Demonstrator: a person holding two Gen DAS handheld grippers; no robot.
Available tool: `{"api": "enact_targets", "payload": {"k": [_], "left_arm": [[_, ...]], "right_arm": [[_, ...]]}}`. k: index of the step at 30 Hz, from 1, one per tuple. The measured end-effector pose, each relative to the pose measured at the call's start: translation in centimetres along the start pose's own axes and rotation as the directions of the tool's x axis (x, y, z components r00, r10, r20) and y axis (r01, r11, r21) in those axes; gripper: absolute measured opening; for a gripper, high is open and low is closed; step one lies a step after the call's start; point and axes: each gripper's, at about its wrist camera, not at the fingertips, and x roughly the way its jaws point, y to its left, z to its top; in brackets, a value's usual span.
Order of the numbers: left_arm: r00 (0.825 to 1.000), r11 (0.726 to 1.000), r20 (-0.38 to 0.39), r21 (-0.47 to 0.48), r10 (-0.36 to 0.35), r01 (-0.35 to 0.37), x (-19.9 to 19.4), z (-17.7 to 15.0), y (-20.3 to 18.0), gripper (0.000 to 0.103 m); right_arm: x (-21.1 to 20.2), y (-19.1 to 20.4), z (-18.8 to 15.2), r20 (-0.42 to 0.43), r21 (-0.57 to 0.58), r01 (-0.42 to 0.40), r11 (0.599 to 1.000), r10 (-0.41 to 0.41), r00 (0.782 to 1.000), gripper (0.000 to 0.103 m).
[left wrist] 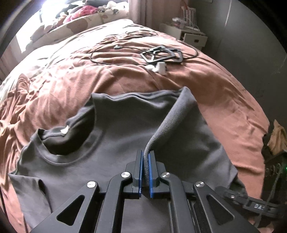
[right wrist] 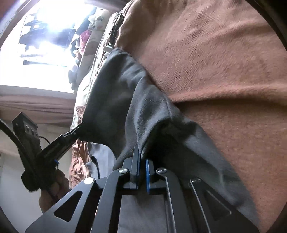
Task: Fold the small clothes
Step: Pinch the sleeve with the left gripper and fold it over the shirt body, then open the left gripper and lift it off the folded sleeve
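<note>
A grey T-shirt (left wrist: 114, 136) lies front-up on the pink-brown bedspread (left wrist: 75, 75), its round collar at the left. My left gripper (left wrist: 146, 154) is shut on a raised ridge of the shirt's cloth, pulled up from its right part. In the right wrist view the same grey T-shirt (right wrist: 136, 100) hangs against the bedspread (right wrist: 215, 62), and my right gripper (right wrist: 142, 157) is shut on a fold of its edge. The left gripper (right wrist: 79, 128) shows there too, pinching another part of the shirt, with a hand (right wrist: 53, 188) on its handle.
A black cable (left wrist: 125, 52), a black frame-like piece (left wrist: 161, 53) and a white plug (left wrist: 160, 67) lie further up the bed. Pillows and soft toys (left wrist: 86, 12) are at the head. A white bedside cabinet (left wrist: 188, 34) stands by the grey wall. Dark gear (left wrist: 274, 166) sits off the bed's right edge.
</note>
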Motion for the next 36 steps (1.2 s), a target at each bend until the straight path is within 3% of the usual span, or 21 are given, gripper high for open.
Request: {"api": "enact_targets", "payload": {"k": [5, 10, 14, 17, 18, 20, 22, 23, 27, 33, 36], "left_arm": [[0.999, 0.998, -0.039, -0.059, 0.003, -0.005, 1.4, 0.0, 2.0, 0.006], [0.991, 0.993, -0.109, -0.081, 0.078, -0.087, 4.1, -0.3, 3.2, 0.006], [0.995, 0.991, -0.100, -0.127, 0.026, -0.038, 5.1, -0.5, 4.0, 0.006], [0.996, 0.992, -0.086, -0.129, -0.005, -0.007, 5.0, -0.5, 4.3, 0.009], [0.996, 0.991, -0.088, -0.133, -0.013, 0.002, 4.9, -0.6, 4.5, 0.013], [0.996, 0.990, -0.089, -0.137, -0.022, 0.009, 4.5, -0.8, 5.0, 0.024], [0.997, 0.991, -0.075, -0.137, -0.016, 0.006, 3.9, -1.0, 5.5, 0.039], [0.998, 0.990, -0.067, -0.139, -0.016, 0.006, 3.5, -1.1, 5.7, 0.041], [0.998, 0.987, -0.053, -0.153, -0.047, 0.038, 2.8, -1.7, 6.6, 0.058], [0.995, 0.991, -0.086, -0.126, -0.048, 0.037, 4.5, -2.9, 6.7, 0.057], [0.995, 0.995, -0.091, -0.097, -0.028, 0.019, 5.3, -3.2, 6.5, 0.030]], "right_arm": [[-0.9, -0.1, 0.0, 0.001, -0.015, -0.014, 1.000, 0.014, 1.000, 0.001], [-1.0, -0.1, -0.1, -0.021, -0.040, -0.001, 0.999, 0.000, 1.000, 0.001], [-1.1, -0.5, 0.6, -0.029, -0.008, 0.015, 1.000, -0.016, 0.999, 0.001], [-1.2, -0.5, 1.0, -0.020, 0.035, -0.037, 0.999, 0.038, 0.999, 0.007], [-1.2, -0.5, 1.0, -0.017, 0.037, -0.048, 0.998, 0.049, 0.999, 0.013], [-1.1, -0.3, 1.2, -0.005, 0.040, -0.096, 0.995, 0.096, 0.995, 0.039], [-1.1, 0.0, 1.2, 0.007, 0.042, -0.117, 0.992, 0.116, 0.993, 0.046], [-1.1, 0.1, 1.3, 0.010, 0.040, -0.118, 0.992, 0.118, 0.993, 0.048], [-0.5, -0.5, 1.0, 0.002, 0.042, -0.113, 0.993, 0.113, 0.994, 0.048], [0.7, 1.7, -0.1, -0.072, -0.036, -0.043, 0.998, 0.040, 0.997, 0.048], [1.5, 3.0, -0.7, -0.122, -0.093, -0.054, 0.994, 0.042, 0.992, 0.048]]}}
